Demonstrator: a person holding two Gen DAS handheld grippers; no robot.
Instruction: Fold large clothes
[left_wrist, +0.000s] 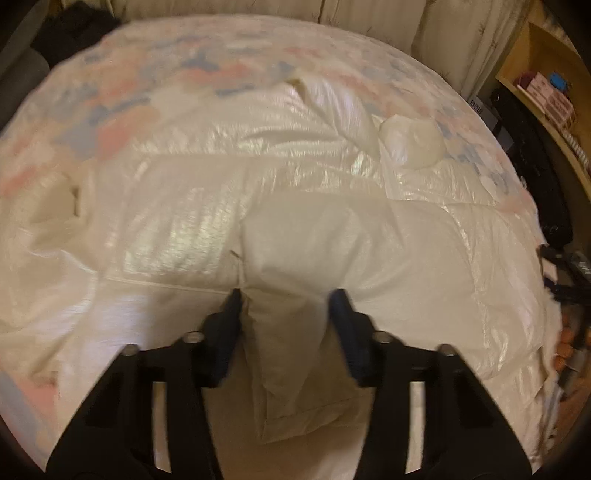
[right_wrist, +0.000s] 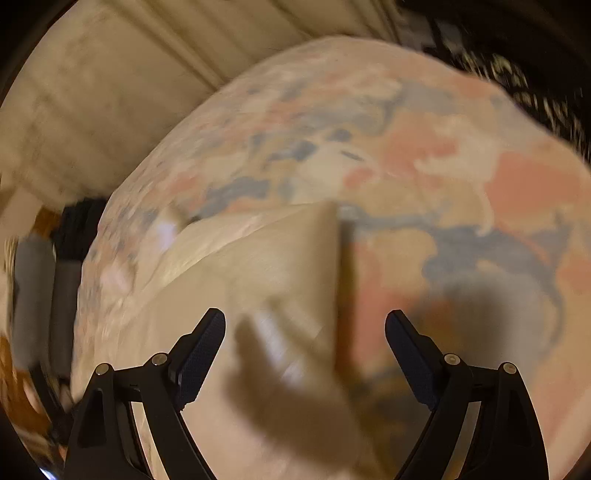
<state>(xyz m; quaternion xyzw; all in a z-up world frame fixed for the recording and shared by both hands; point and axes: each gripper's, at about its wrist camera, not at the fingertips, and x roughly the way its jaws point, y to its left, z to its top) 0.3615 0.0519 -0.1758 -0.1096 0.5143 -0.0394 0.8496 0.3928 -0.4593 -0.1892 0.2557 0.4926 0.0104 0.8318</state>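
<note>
1. The thing being folded is a big white puffy jacket (left_wrist: 295, 192), quilted and shiny like thin nylon over down. It's spread across most of a bed, on a floral bedspread (left_wrist: 155, 74) with pink, blue and peach blotches. In the left wrist view it runs side to side across the frame, so its long axis lies crosswise to the way the left tool points.

2. Closest in, a matte, creamier fold of it, maybe lining or a turned-over flap, bulges straight up between the fingers of the left tool (left_wrist: 288, 299). The jaws are partly apart with the cloth sitting in the gap. The left finger looks to touch the fold's edge and I can't see it pinching, so I'd call it let go rather than gripping.

3. In the right wrist view, very smeared, a pointed corner of the jacket (right_wrist: 295, 258) sits ahead of the right tool (right_wrist: 304, 325) and a bit toward its left finger. The jaws are spread wide with nothing between the pads, only bedspread and shadow below.

4. My guess: the left tool is nearer the bulk and the right one nearer that free corner, so the next fold probably hinges on the right side taking the corner and carrying it across the long axis.

5. Further out: a rounded cuff or hood end (left_wrist: 413, 144) lies on top of the jacket, with pale curtains (left_wrist: 369, 22) behind the bed and a wooden shelf (left_wrist: 546, 92).
</note>
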